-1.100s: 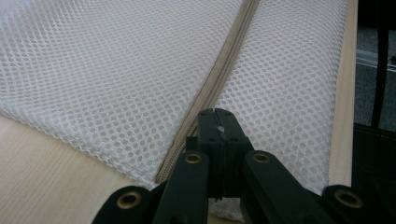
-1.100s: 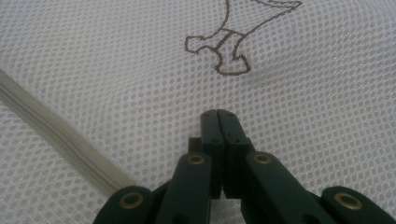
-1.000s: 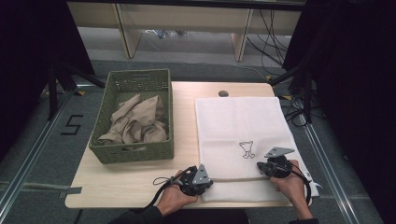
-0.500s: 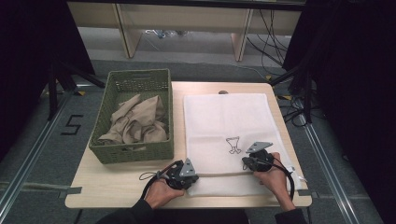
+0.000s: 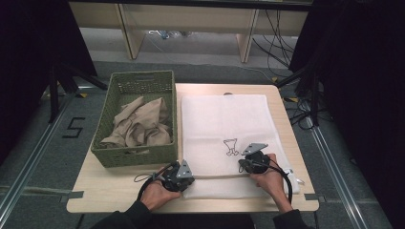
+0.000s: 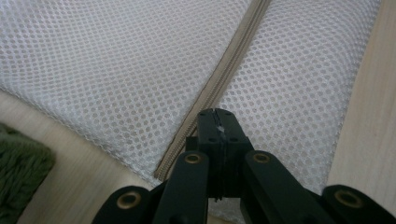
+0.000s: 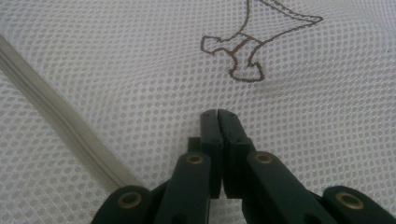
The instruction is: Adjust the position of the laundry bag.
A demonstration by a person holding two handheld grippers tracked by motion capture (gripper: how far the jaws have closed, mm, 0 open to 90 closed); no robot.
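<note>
White mesh laundry bag (image 5: 224,129) flat on the tabletop (image 5: 95,193)

Fine honeycomb netting, beige zipper (image 6: 219,88), brown outline embroidery (image 7: 252,44); it lies just beside the green basket (image 5: 136,121). Left claw (image 6: 217,116) and right claw (image 7: 218,116) are each pressed together at its near edge.

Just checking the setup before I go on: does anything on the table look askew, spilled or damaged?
Nothing is spilled or damaged. The white mesh bag lies flat, though its near right corner hangs slightly past the table edge. The beige cloth sits crumpled in the green basket. Both the left gripper and right gripper are shut on the bag.
</note>
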